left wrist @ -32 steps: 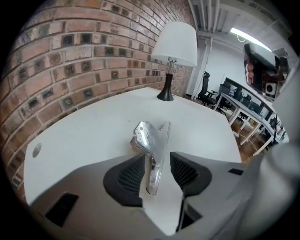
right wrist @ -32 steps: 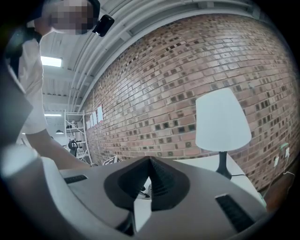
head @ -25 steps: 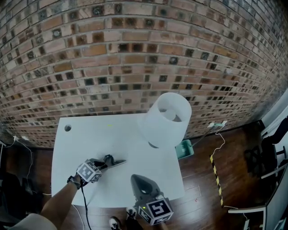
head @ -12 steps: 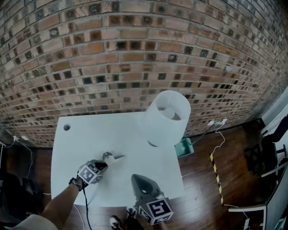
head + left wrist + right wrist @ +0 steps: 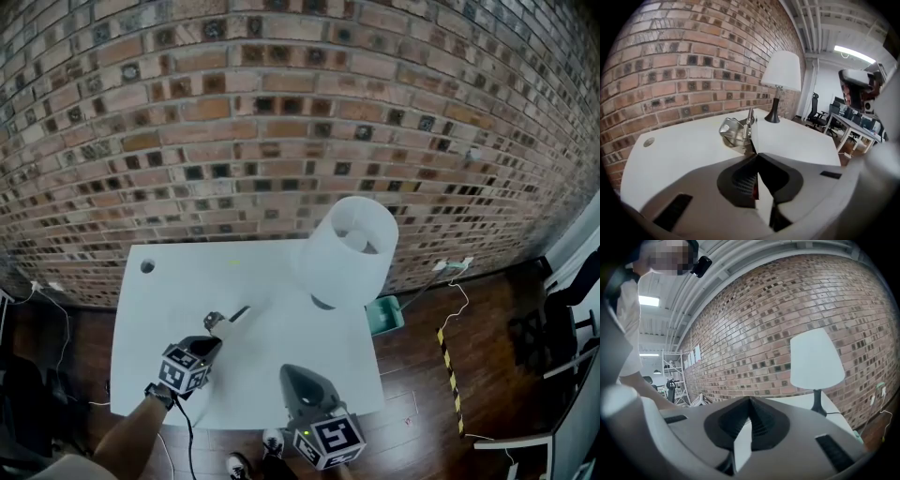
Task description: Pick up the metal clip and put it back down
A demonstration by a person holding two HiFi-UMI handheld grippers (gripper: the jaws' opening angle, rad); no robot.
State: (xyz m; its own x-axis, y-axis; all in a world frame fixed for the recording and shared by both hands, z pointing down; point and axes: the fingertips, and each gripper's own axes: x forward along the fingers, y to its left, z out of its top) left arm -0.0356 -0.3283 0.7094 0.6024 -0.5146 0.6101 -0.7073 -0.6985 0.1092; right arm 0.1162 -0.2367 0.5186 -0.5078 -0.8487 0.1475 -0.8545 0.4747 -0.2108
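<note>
A white table stands against a brick wall. The left gripper, whose jaws have just been closing, grasps the metal clip clear of the tabletop, left of the white-shaded lamp. The right gripper hovers clenched and empty in front of the lamp. Wood floor lies to the lamp's right.

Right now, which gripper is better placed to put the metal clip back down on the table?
Left. The left gripper's jaws have just been closing and grip the metal clip over the white table. The right gripper is shut, empty, at the table's near edge.
</note>
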